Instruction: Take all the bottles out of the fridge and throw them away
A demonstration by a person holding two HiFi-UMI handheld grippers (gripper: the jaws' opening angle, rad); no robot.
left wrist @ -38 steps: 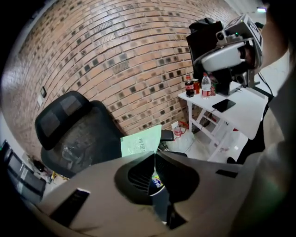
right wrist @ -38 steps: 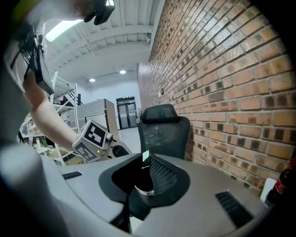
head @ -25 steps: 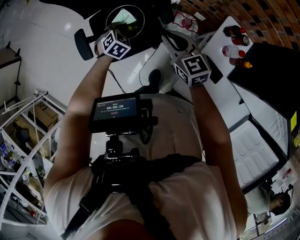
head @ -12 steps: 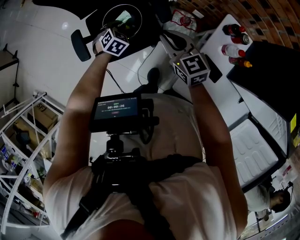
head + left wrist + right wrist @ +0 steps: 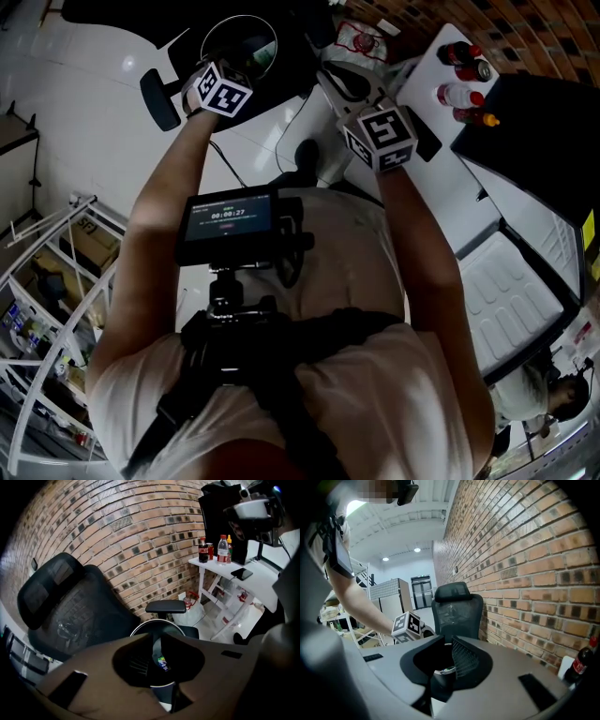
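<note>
My left gripper hangs over the round black bin. Its jaws are opening. Below the gap a bottle with a colourful label lies inside the bin, free of the pads. My right gripper is to the right of the bin, shut on a dark bottle whose top shows between the fingers. More bottles stand on the white table, a cola bottle among them.
A black office chair stands behind the bin against the brick wall. The fridge, its white door open, is at the right. A phone lies on the table. Wire shelving stands at the left.
The left gripper has shifted slightly over the bin. The pale bottle that showed brightly at the bin's mouth now sits lower and dimmer inside. The right gripper has barely moved.
</note>
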